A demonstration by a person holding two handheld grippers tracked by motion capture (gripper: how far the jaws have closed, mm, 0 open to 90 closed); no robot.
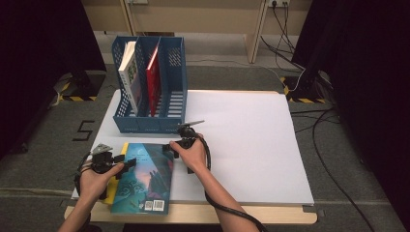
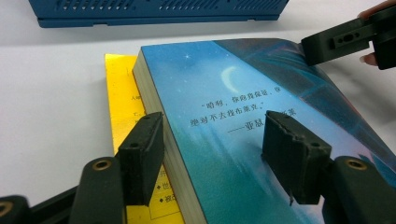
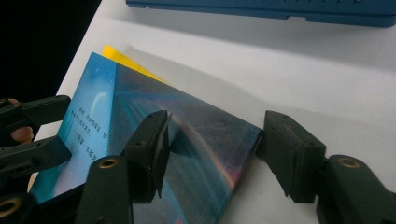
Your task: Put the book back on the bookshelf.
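Observation:
A blue-covered book (image 1: 145,176) lies flat on a thin yellow book (image 1: 113,186) at the near left of the white table (image 1: 251,145). My left gripper (image 1: 126,162) is at the blue book's left edge. In the left gripper view the left gripper (image 2: 212,123) is open, one jaw beside the page edge over the yellow book (image 2: 122,98), the other above the cover (image 2: 224,79). My right gripper (image 1: 170,146) is at the book's far right corner. It (image 3: 215,126) is open and straddles that corner of the blue book (image 3: 140,107), one jaw over the cover, one over the bare table.
A blue file rack (image 1: 150,87) stands at the table's far left, just behind the books. It holds an upright white book (image 1: 128,72) and a red book (image 1: 153,77); its right slot is free. Cables (image 1: 329,159) run over the floor to the right.

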